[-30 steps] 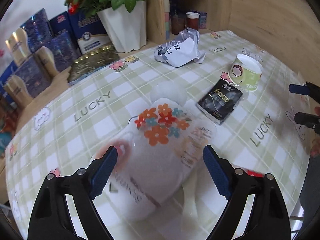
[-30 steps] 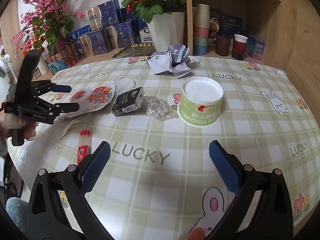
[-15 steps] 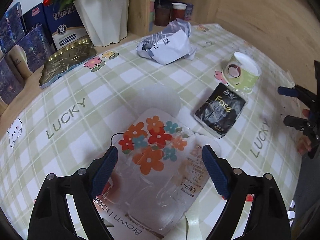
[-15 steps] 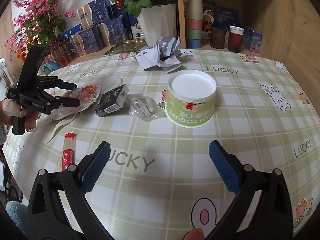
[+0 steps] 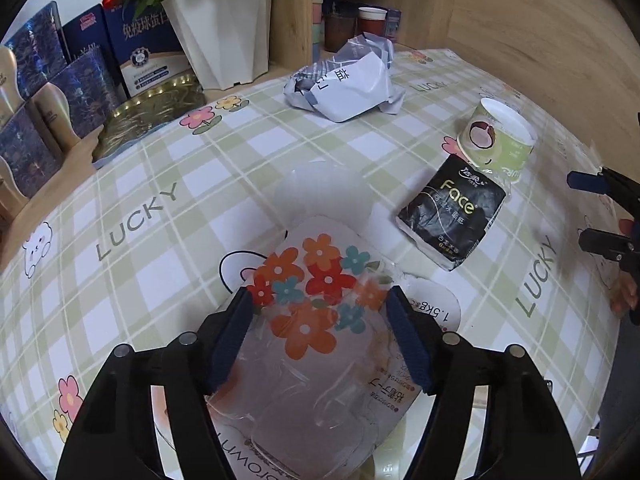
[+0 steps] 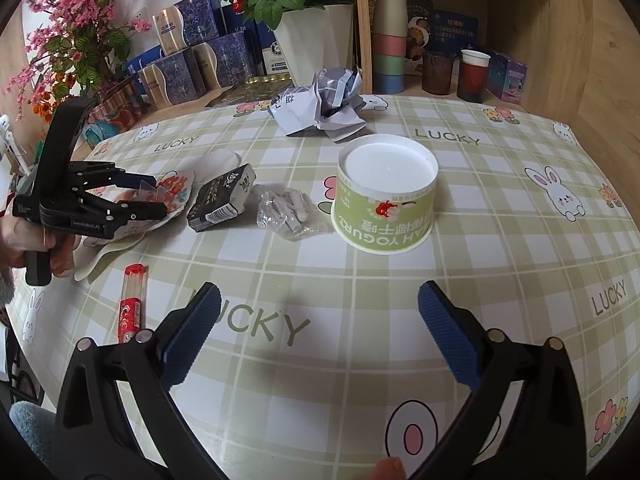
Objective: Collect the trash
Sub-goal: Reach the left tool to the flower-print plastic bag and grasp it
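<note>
A clear plastic package with a flower print (image 5: 316,304) lies on the checked tablecloth (image 5: 160,168), on a white card. My left gripper (image 5: 318,332) straddles it, its jaws closing, with the blue pads at the package's two sides. In the right wrist view the package (image 6: 176,184) shows between the left gripper's fingers (image 6: 158,196) at the table's left. My right gripper (image 6: 320,332) stands open over bare cloth, with nothing between its fingers. Ahead of it are a green yogurt cup (image 6: 384,200), a clear crumpled wrapper (image 6: 284,212) and a black tissue pack (image 6: 222,200).
Crumpled white paper (image 5: 344,84) lies at the far side. A red tube (image 6: 130,308) rests near the front left edge. A white plant pot (image 5: 224,28), blue boxes (image 5: 48,92) and stacked cups (image 6: 390,40) stand on the wooden shelf behind the table.
My left gripper has come down and forward over the flower package and its jaws have narrowed around it. The right gripper has stayed almost still.
</note>
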Demonstrator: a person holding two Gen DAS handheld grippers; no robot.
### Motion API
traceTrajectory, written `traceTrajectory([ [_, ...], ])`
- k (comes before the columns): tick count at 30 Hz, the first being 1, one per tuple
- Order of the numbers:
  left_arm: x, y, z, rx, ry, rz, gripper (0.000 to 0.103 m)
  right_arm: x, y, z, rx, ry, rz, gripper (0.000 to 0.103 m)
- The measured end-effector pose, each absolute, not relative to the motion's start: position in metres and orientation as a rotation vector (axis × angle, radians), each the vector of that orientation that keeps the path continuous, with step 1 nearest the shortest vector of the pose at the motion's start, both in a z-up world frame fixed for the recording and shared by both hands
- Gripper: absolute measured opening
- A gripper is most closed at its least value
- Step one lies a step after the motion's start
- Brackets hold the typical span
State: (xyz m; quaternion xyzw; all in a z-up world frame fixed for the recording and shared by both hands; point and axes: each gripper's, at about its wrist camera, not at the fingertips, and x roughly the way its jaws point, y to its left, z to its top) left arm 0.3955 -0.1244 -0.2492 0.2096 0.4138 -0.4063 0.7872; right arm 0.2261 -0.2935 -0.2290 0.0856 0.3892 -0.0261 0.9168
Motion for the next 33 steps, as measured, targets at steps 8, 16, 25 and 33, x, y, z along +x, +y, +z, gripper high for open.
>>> traceTrajectory([
  [8, 0.376, -0.112, -0.239, 0.496, 0.867, -0.966, 0.083, 0.226, -0.292, -0.227, 0.159, 0.792, -0.045, 0.097],
  [16, 0.387, -0.093, -0.241, 0.394, 0.933, -1.021, 0.084, 0.230, -0.292, -0.228, 0.164, 0.798, -0.055, 0.097],
  [25, 0.398, -0.078, -0.240, 0.293, 0.922, -0.988, 0.064, 0.233, -0.290, -0.230, 0.156, 0.807, -0.055, 0.097],
  [33, 0.374, -0.100, -0.241, 0.445, 0.856, -1.042, 0.056, 0.234, -0.289, -0.229, 0.154, 0.807, -0.056, 0.097],
])
